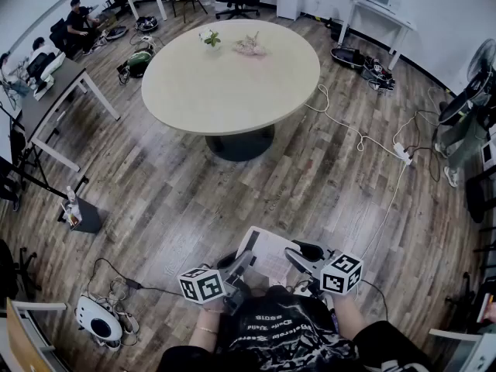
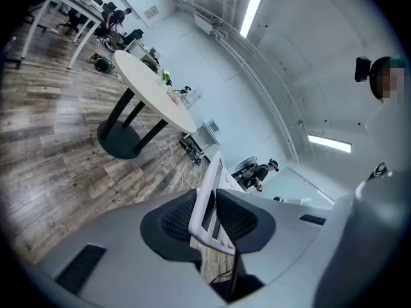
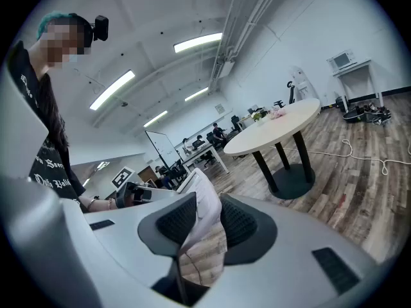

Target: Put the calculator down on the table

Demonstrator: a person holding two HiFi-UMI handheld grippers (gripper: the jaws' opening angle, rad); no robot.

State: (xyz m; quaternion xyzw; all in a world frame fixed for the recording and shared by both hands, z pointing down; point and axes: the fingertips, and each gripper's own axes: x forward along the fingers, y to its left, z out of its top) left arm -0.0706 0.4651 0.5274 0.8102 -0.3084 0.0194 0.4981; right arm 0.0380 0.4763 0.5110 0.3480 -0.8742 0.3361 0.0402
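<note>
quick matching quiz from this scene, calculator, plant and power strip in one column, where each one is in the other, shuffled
1. calculator
2. plant
3. power strip

A. on the round table
B. on the wood floor
C. clamped in the jaws of the left gripper and right gripper

Pairs: 1-C, 2-A, 3-B

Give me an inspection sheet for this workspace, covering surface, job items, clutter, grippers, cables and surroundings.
Surface: round table ahead of the person.
Job's things: calculator held in the air near the person, not on the table.
Clutter: small plant and pinkish item on the table's far side.
Grippers: left gripper and right gripper both shut on the calculator.
Cables: white cable crosses the floor to a power strip.
Surroundings: wooden floor, seated people, fan.
</note>
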